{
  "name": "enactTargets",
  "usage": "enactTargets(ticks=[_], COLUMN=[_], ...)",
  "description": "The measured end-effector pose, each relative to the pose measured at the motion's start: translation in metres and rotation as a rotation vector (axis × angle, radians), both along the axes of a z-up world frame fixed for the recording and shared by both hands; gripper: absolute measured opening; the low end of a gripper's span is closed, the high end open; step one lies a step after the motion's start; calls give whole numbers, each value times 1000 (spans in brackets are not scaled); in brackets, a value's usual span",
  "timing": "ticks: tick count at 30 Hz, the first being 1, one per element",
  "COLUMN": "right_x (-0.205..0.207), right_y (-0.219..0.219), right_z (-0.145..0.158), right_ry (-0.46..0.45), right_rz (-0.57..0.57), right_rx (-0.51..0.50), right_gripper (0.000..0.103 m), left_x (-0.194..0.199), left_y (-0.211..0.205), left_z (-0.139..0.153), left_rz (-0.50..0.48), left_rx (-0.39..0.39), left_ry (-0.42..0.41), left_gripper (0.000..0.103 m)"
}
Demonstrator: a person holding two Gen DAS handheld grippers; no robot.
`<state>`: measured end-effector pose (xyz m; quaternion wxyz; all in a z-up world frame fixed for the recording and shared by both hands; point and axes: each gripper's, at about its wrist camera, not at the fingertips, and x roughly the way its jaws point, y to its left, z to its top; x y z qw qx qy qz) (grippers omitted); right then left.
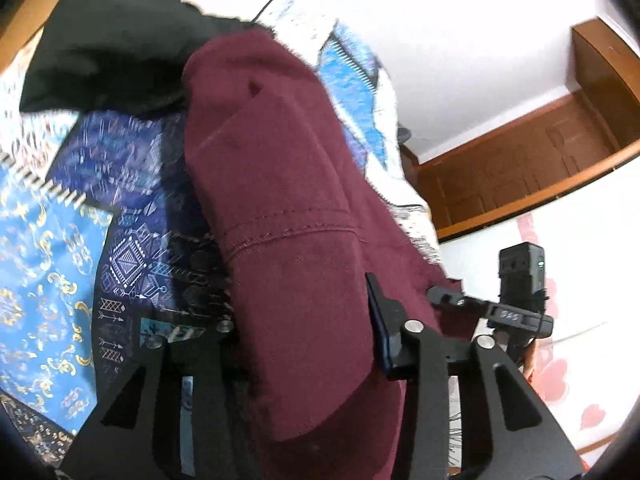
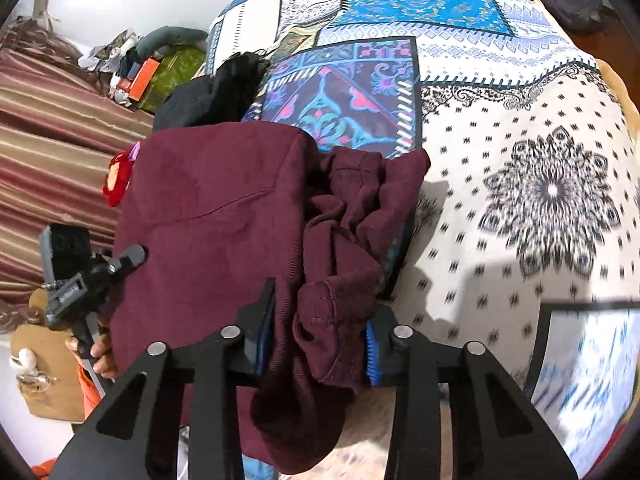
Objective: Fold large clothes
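Plainly, both tools have hold of the same thing: a maroon garment (image 1: 280,208) bunched above a patchwork bedspread (image 1: 44,264). From the left wrist view, the left gripper (image 1: 304,336) is pinching a thick fold of the cloth — the fabric fills the gap between its two black fingers and bulges out past them, with a stitched seam running across the fold just ahead of the tips. From the right wrist view, the right gripper (image 2: 320,344) is likewise clamped on the maroon garment (image 2: 224,208), a crumpled wad of it squeezed between the blue-padded fingers (image 2: 372,356) and hanging down below them. Beyond that wad the cloth spreads in a broad, smoother panel to the left and a rumpled heap to the right, lying over the bedspread (image 2: 520,160). A black garment (image 2: 216,92) lies on the bed just past the maroon one, touching its far edge; it shows in the left view too, as a dark mass (image 1: 108,40) at the upper left. The other tool appears in each view — at the lower right for the left camera, at the lower left for the right — each beside the cloth.
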<state>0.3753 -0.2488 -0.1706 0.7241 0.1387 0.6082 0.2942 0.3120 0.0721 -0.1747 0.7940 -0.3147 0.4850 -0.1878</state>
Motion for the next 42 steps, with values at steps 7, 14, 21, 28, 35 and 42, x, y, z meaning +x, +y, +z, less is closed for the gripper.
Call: enactTargets(ticks=[7, 14, 21, 28, 35, 42], right_x=[-12, 17, 80, 150, 207, 219], right_y=[27, 88, 166, 225, 261, 254], right_z=[46, 103, 123, 97, 23, -34], right_ry=[-125, -305, -385, -389, -349, -331], right_rz=[18, 80, 155, 127, 76, 28], right_rx=[26, 15, 2, 42, -5, -10], right_gripper=[30, 30, 30, 30, 30, 46], left_x=[-15, -9, 44, 126, 198, 204], left_y=[23, 74, 129, 193, 239, 252], left_z=[65, 132, 164, 149, 56, -19], left_rz=[-12, 42, 107, 185, 207, 285], left_rx=[42, 97, 196, 235, 213, 272], left_ry=[-133, -255, -322, -275, -109, -27], left_gripper=[39, 39, 39, 39, 40, 70])
